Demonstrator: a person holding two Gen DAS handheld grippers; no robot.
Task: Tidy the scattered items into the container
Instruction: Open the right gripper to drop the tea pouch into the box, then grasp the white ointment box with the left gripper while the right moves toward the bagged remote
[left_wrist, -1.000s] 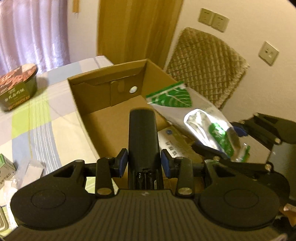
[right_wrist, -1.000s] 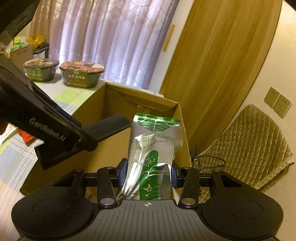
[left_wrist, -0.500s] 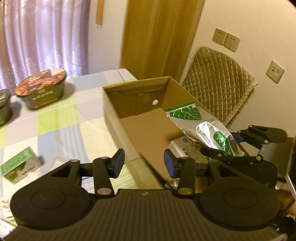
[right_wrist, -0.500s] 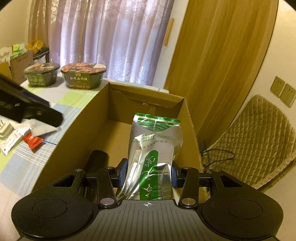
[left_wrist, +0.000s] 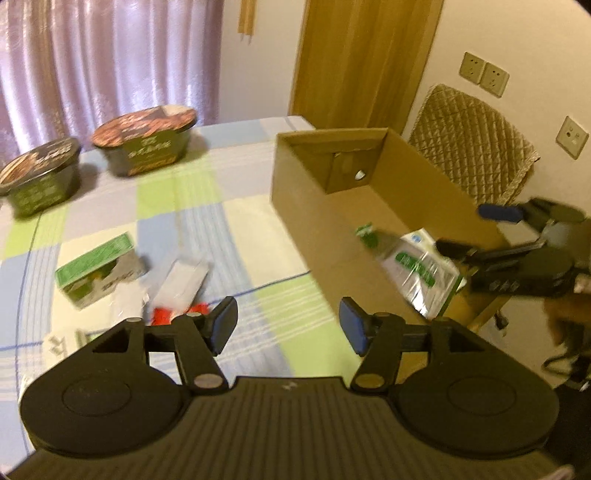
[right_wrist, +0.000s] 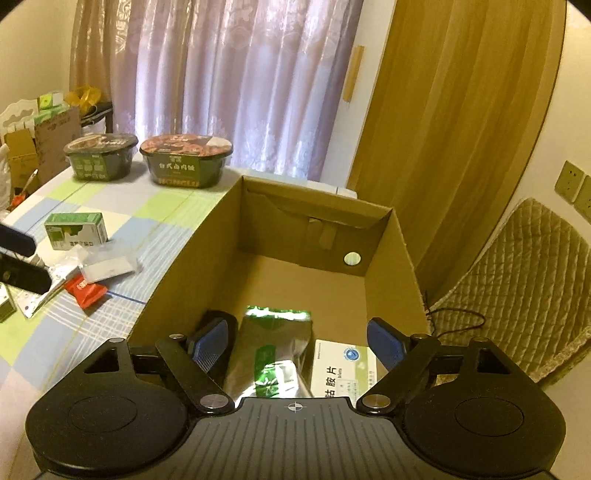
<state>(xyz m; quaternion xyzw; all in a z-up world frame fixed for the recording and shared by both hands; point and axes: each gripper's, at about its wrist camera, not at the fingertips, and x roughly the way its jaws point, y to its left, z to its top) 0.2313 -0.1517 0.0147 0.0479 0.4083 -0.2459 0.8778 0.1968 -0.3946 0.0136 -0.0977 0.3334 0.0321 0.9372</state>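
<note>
The cardboard box (right_wrist: 317, 201) stands open on the checked table. Inside it lie a silver-green pouch (right_wrist: 275, 347), a white medicine box (right_wrist: 343, 365) and a black remote (right_wrist: 218, 316). My right gripper (right_wrist: 299, 341) hangs open just above the pouch, holding nothing. In the left wrist view the right gripper (left_wrist: 476, 230) shows at the box's (left_wrist: 332, 206) near right end, with the pouch (left_wrist: 417, 267) under it. My left gripper (left_wrist: 288, 326) is open and empty over the table, left of the box. A green carton (left_wrist: 98, 275), a white packet (left_wrist: 181, 280) and a red packet (left_wrist: 166, 314) lie scattered ahead of it.
Two lidded noodle bowls (left_wrist: 147, 142) (left_wrist: 37, 179) sit at the table's far side by the curtain. A quilted chair (left_wrist: 472, 147) stands behind the box against the wall. More small packets lie at the table's left (right_wrist: 33, 299).
My left gripper let go of the remote into the box, then swung left over the table. My right gripper opened and the pouch dropped flat into the box.
</note>
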